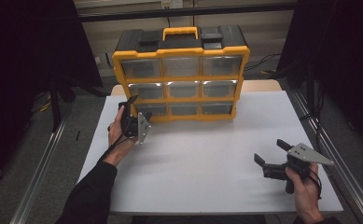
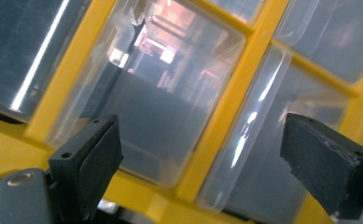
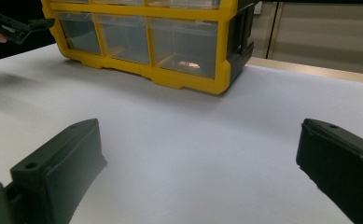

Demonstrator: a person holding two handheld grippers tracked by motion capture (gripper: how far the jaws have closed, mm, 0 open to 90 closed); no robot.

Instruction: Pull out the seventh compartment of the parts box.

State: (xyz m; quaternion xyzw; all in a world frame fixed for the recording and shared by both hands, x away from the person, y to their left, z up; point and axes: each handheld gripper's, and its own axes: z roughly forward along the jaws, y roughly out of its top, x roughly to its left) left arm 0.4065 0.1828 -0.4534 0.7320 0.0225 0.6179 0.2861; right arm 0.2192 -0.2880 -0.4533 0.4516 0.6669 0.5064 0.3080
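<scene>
the left gripper (image 1: 133,108) had its jaws spread and pinching nothing, right at the bottom-left drawer (image 1: 151,109) of the yellow organizer (image 1: 181,95). all 9 drawers looked closed, so the pull was not yet begun. the right gripper (image 1: 272,152) lay spread and empty on the white table (image 1: 207,158), well apart from the organizer.
</scene>
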